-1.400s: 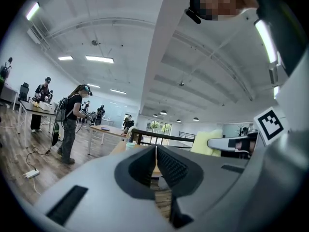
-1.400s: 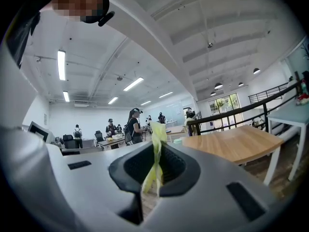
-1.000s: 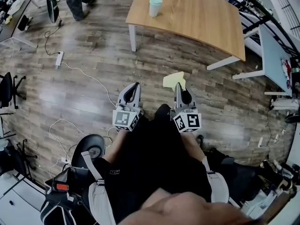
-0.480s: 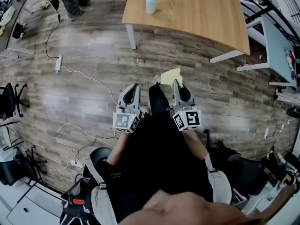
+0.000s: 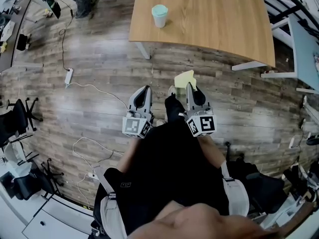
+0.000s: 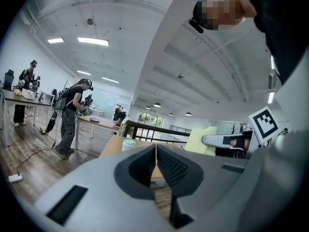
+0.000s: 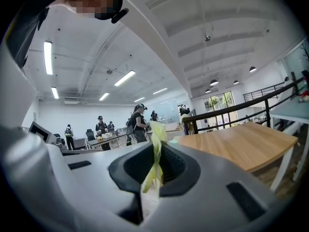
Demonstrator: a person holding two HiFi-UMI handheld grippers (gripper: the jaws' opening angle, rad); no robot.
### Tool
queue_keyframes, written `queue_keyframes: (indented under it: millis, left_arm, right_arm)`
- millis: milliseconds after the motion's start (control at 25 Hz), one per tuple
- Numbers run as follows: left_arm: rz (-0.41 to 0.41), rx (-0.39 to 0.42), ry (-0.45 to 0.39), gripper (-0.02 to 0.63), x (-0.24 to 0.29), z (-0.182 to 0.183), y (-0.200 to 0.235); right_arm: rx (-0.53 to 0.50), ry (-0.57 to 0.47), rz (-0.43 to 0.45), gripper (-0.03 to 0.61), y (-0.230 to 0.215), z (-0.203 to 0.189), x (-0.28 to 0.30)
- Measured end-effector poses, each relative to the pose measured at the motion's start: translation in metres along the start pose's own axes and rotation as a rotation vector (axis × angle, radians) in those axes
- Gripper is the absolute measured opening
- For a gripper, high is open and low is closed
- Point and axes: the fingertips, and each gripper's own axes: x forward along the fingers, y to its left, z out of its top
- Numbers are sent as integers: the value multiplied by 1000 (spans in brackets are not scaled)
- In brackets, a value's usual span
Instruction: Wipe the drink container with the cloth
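- cloth [image 5: 183, 78] pinched in right gripper [image 5: 190, 87], jaws clamped on it, likely held ready for wiping.
- left gripper [image 5: 144, 90]: jaws together, nothing between.
- drink container [image 5: 159, 15] upright near table [image 5: 214, 24] corner, well apart from both grippers.

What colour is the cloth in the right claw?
Pale yellow. The thin fabric cloth shows best in the head view.

Ahead of me stands a wooden table [image 5: 214, 14] on white legs. A pale green cup [image 5: 159, 15] stands upright on it, near the corner closest to my left. The table stands on a plank floor [image 5: 99, 49], where a white power strip [image 5: 69, 76] lies to my left, its cable [image 5: 102, 87] trailing toward me.
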Motion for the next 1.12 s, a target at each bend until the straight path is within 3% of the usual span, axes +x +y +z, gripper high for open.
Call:
queue_keyframes:
  millis: [400, 720, 1120]
  left_arm:
    - [37, 11, -1, 26, 95, 19, 15]
    - [46, 50, 19, 26, 134, 28, 39]
    - [-45, 53, 69, 26, 191, 31, 98]
  right_arm:
    - [15, -2, 34, 43, -60, 23, 79]
    - [41, -7, 48, 43, -72, 26, 120]
    - [37, -4, -37, 43, -67, 23, 173]
